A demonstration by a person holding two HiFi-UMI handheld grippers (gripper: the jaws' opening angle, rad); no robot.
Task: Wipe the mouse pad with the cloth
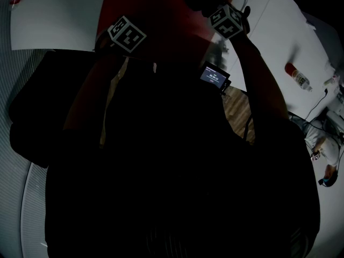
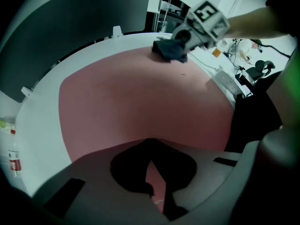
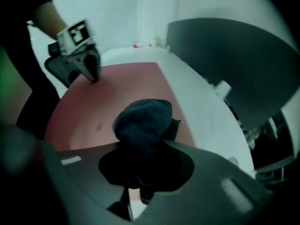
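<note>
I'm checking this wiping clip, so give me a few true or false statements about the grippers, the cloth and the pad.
1. The right gripper holds the cloth. True.
2. The pad is blue. False: it is red.
3. The left gripper grips a second cloth. False: its fingers hold nothing.
4. The cloth is near the pad's edge. True.

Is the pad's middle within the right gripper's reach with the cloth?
Likely yes: bare mouse pad lies between the right gripper, shut on the cloth, and the left gripper at the opposite side.
</note>
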